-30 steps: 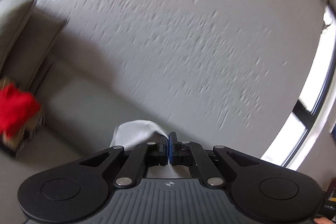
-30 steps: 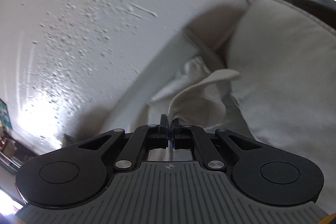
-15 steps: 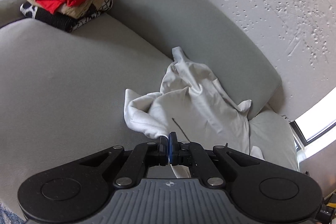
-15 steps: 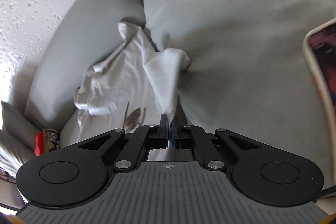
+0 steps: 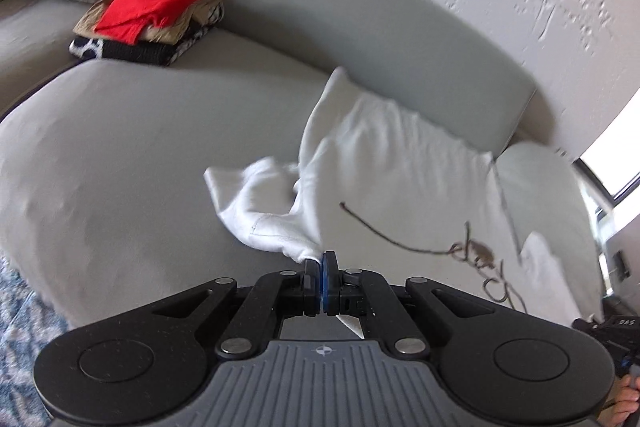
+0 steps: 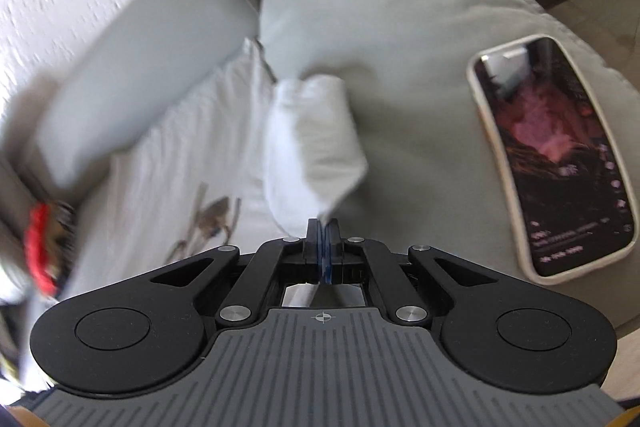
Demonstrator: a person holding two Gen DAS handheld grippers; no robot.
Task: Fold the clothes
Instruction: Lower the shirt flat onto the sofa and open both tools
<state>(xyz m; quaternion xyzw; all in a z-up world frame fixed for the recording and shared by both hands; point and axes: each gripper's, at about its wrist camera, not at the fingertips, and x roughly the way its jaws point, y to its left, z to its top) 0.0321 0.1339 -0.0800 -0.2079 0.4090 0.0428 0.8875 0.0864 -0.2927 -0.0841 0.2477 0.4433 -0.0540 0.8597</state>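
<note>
A: Both grippers are coming down since a second ago, laying the white t-shirt [image 5: 392,163] onto the sofa [image 5: 120,155]. Left gripper [image 5: 321,263] and right gripper [image 6: 323,227] jaws are each clenching a shirt corner.

B: Risk: right sleeve is bunching against the cushion [image 6: 400,27], creasing the fold; the phone [image 6: 552,155] is sitting near.

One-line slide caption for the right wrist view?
Right tongs shut on a white garment spread over a grey sofa, with a phone lying alongside.
</note>
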